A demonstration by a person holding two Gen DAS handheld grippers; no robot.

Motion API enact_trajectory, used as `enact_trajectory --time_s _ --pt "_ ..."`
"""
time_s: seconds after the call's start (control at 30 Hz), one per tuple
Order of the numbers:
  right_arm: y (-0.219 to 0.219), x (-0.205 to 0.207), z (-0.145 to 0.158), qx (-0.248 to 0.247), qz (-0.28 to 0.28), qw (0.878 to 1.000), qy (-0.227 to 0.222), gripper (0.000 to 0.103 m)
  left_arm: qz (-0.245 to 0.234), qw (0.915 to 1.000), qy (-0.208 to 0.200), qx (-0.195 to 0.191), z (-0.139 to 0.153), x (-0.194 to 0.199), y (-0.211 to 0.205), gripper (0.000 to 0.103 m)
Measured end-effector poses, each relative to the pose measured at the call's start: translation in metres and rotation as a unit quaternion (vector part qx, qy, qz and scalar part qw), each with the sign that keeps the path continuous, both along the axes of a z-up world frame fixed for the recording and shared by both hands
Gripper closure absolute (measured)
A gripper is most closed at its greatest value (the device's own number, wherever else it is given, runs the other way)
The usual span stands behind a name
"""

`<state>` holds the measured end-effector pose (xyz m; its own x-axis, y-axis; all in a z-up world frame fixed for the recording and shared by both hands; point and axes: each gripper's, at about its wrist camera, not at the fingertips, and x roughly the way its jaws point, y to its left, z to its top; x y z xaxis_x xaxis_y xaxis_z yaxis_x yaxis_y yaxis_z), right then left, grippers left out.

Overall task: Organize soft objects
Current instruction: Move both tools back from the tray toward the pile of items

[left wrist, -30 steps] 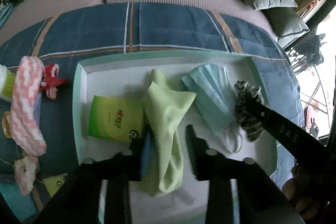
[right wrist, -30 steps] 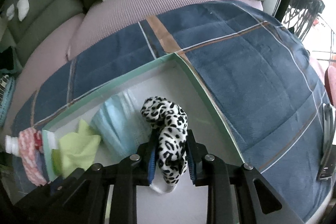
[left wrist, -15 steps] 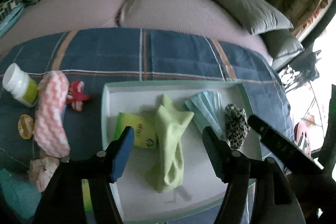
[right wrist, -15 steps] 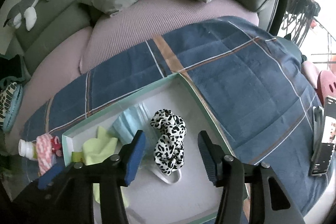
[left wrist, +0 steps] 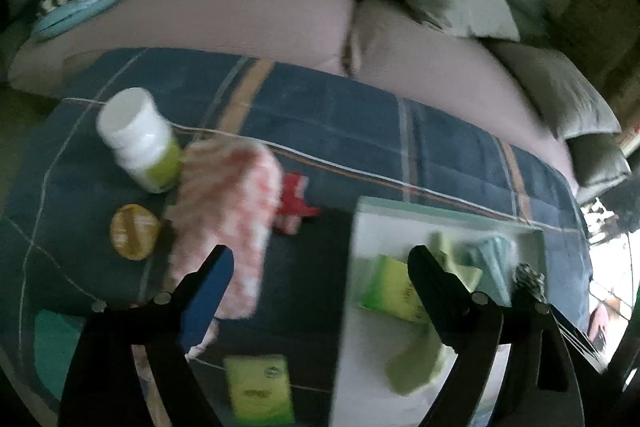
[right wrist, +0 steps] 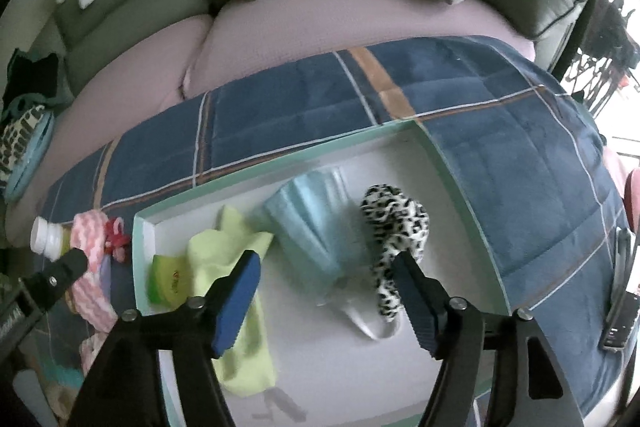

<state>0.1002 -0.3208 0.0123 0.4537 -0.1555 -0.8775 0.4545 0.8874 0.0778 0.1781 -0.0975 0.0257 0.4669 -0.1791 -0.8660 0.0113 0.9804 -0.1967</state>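
Right wrist view: a leopard-spotted scrunchie [right wrist: 396,227] is seen curled in the tray [right wrist: 460,183], free of the right gripper [right wrist: 326,291], whose jaws are opening. The left gripper [left wrist: 320,267] is likewise opening, nothing between its jaws.

Dim, motion-blurred fisheye views, right-side daylight glare

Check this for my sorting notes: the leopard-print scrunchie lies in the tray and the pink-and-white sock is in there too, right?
Not quite. The leopard-print scrunchie is in the tray, but the pink-and-white sock lies outside it on the blue quilt, as the left wrist view shows.
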Motion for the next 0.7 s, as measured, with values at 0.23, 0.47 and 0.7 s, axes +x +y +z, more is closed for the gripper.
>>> enact_trajectory --time_s 0.23,0.47,0.7 --pt "0.006 0.005 -0.001 0.001 0.014 1.0 0.0 0.003 0.022 0.9996 -0.009 0.018 -0.005 0.001 0.014 0.004" --pt "0.011 0.006 0.002 0.0 0.023 1.0 -0.011 0.0 0.028 0.9993 -0.023 0.008 0.0 -0.002 0.019 0.004" --pt "0.014 0.005 0.002 0.003 0.025 0.999 -0.023 0.0 0.068 0.9965 -0.044 0.02 0.011 -0.005 0.051 0.0"
